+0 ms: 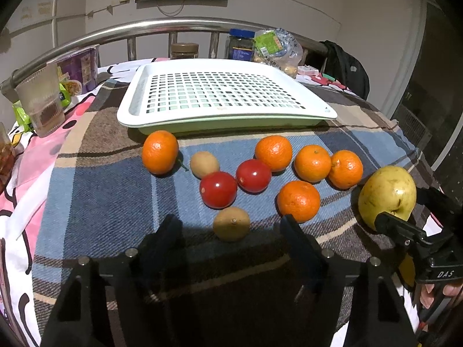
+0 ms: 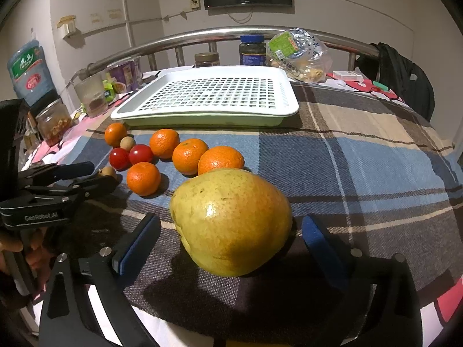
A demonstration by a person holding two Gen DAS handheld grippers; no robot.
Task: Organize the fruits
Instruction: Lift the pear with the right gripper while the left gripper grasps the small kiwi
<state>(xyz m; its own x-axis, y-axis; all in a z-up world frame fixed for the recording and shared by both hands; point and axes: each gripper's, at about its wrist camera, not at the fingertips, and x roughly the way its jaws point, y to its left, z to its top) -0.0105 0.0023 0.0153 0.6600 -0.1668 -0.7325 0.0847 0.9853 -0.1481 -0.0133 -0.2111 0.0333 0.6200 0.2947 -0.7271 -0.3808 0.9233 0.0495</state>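
Note:
A white perforated tray (image 1: 144,86) (image 2: 289,98) lies empty at the back of the plaid cloth. In front of it lie several oranges (image 1: 159,151) (image 2: 143,178), two red tomatoes (image 1: 218,190) (image 2: 141,153) and two small brown fruits (image 1: 231,223) (image 2: 127,142). A large yellow-green pear (image 2: 230,221) (image 1: 387,197) rests on the cloth at the right. My right gripper (image 2: 230,238) is open, its blue pads on either side of the pear without touching it. My left gripper (image 1: 231,235) is open and empty, just short of the nearest brown fruit.
A steel rail (image 1: 173,26) runs behind the tray, with jars (image 2: 252,49) and a bagged snack (image 2: 298,55) by it. A glass cup (image 1: 40,101) and boxes stand at the left. A black backpack (image 2: 405,78) hangs at the right.

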